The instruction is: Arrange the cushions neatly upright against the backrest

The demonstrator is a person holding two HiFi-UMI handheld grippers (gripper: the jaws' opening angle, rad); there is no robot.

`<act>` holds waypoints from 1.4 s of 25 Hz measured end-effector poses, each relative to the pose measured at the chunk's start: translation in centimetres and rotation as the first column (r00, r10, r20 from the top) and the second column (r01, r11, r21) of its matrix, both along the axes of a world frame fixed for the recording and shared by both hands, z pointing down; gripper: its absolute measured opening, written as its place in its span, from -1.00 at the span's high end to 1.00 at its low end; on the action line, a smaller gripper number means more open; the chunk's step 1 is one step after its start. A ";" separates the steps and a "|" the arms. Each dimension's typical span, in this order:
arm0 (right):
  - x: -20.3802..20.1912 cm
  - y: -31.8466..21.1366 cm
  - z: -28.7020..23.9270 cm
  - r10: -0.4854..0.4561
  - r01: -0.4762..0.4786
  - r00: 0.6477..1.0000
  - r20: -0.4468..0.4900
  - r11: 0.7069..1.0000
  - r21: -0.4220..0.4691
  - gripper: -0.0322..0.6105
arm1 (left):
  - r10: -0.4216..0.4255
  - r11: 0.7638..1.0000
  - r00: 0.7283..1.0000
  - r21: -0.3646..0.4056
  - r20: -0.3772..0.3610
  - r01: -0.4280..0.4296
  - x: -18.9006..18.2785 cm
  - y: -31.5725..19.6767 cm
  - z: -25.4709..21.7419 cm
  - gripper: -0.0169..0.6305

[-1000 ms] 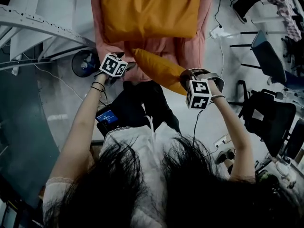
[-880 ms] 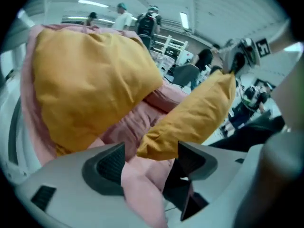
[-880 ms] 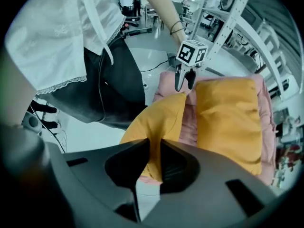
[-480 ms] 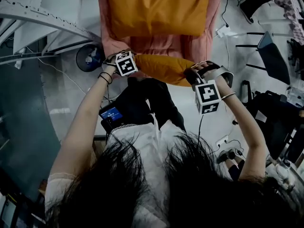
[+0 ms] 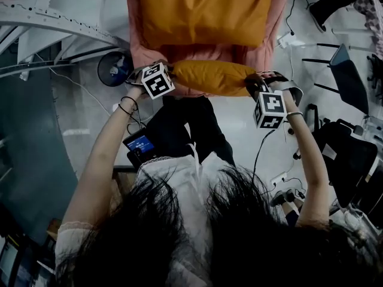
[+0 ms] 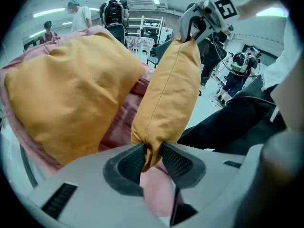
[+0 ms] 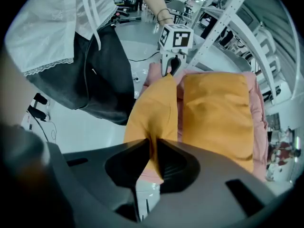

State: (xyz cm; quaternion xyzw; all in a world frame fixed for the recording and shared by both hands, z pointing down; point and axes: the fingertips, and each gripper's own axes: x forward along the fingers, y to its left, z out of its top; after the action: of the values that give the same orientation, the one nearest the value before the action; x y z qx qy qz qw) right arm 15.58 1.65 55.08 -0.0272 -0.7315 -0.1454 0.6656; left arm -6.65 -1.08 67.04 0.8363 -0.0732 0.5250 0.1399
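Observation:
A small orange cushion (image 5: 209, 78) hangs level across the front of the pink armchair (image 5: 135, 40), held by its two ends. My left gripper (image 5: 172, 75) has just been closing, and its pads now pinch the cushion's left corner (image 6: 152, 146). My right gripper (image 5: 251, 84) is shut on the opposite corner (image 7: 153, 148). A large orange cushion (image 5: 200, 14) leans upright against the backrest behind it. The left gripper view shows the small cushion (image 6: 168, 89) running up to the right gripper (image 6: 197, 23). In the right gripper view it (image 7: 154, 108) runs to the left gripper (image 7: 171, 63).
A round dark fan (image 5: 114, 69) sits on the floor left of the armchair, beside a white metal frame (image 5: 54, 23). A power strip (image 5: 290, 40) and cables lie to the right. Black office chairs (image 5: 347, 154) stand further right. The person's legs are just in front of the seat.
The small cushion swung from a slant to level across the seat front. The left gripper came to its left end and closed on the corner. The right gripper moved right and up with it.

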 end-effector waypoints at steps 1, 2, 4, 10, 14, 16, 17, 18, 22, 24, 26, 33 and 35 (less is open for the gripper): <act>0.0 -0.7 0.4 0.017 -0.017 1.000 0.008 1.000 0.005 0.70 | -0.002 1.000 1.000 0.012 0.010 0.002 -0.5 -0.6 -0.7 0.57; -0.1 -1.4 0.8 0.031 -0.031 0.999 0.016 0.999 0.009 0.70 | -0.002 1.000 1.000 0.021 0.023 0.002 -1.0 -1.2 -1.3 0.58; -0.3 -2.9 1.7 0.053 -0.053 0.998 0.035 0.999 0.010 0.70 | -0.006 1.000 0.999 0.029 0.054 0.005 -2.0 -2.5 -2.6 0.59; -1.4 -8.7 4.6 0.121 -0.121 0.989 0.088 0.993 -0.001 0.70 | -0.045 0.999 0.991 0.025 0.123 0.043 -4.3 -7.1 -4.9 0.59; -1.5 -13.6 6.7 0.236 -0.235 0.963 0.129 0.972 -0.026 0.70 | -0.132 0.991 0.982 0.003 0.136 0.133 -4.3 -10.3 -3.7 0.59; -1.5 -15.5 7.8 0.307 -0.302 0.937 0.163 0.952 -0.056 0.70 | -0.202 0.979 0.970 -0.009 0.135 0.205 -4.3 -12.0 -2.9 0.59; -1.5 -16.2 8.4 0.337 -0.330 0.924 0.178 0.941 -0.068 0.70 | -0.234 0.971 0.962 -0.011 0.137 0.238 -4.2 -12.7 -2.3 0.59; -1.4 -16.8 9.1 0.361 -0.353 0.913 0.188 0.933 -0.075 0.70 | -0.260 0.964 0.955 -0.012 0.141 0.265 -4.0 -13.4 -1.7 0.59; -1.1 -18.7 12.5 0.427 -0.419 0.881 0.202 0.904 -0.085 0.70 | -0.313 0.948 0.935 -0.004 0.167 0.318 -3.3 -15.1 1.0 0.59; -1.1 -19.5 14.2 0.458 -0.449 0.865 0.207 0.889 -0.090 0.70 | -0.326 0.944 0.928 0.007 0.182 0.330 -3.0 -15.9 2.2 0.59; -1.1 -20.1 15.7 0.480 -0.471 0.852 0.210 0.877 -0.096 0.70 | -0.335 0.940 0.922 0.007 0.197 0.340 -2.7 -16.5 3.6 0.58; -0.8 -21.6 20.8 0.515 -0.492 0.840 0.171 0.855 -0.162 0.70 | -0.309 0.942 0.919 -0.053 0.244 0.331 -1.5 -18.1 7.8 0.58; -0.9 -21.3 22.5 0.493 -0.468 0.859 0.138 0.865 -0.182 0.70 | -0.300 0.945 0.919 -0.052 0.258 0.323 -1.3 -18.1 9.4 0.58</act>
State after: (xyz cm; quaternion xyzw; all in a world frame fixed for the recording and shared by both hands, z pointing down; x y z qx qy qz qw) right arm 14.72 -19.61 77.56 0.1224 -0.7804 0.0761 0.6085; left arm -7.95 -19.20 76.47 0.7347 -0.1973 0.5987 0.2506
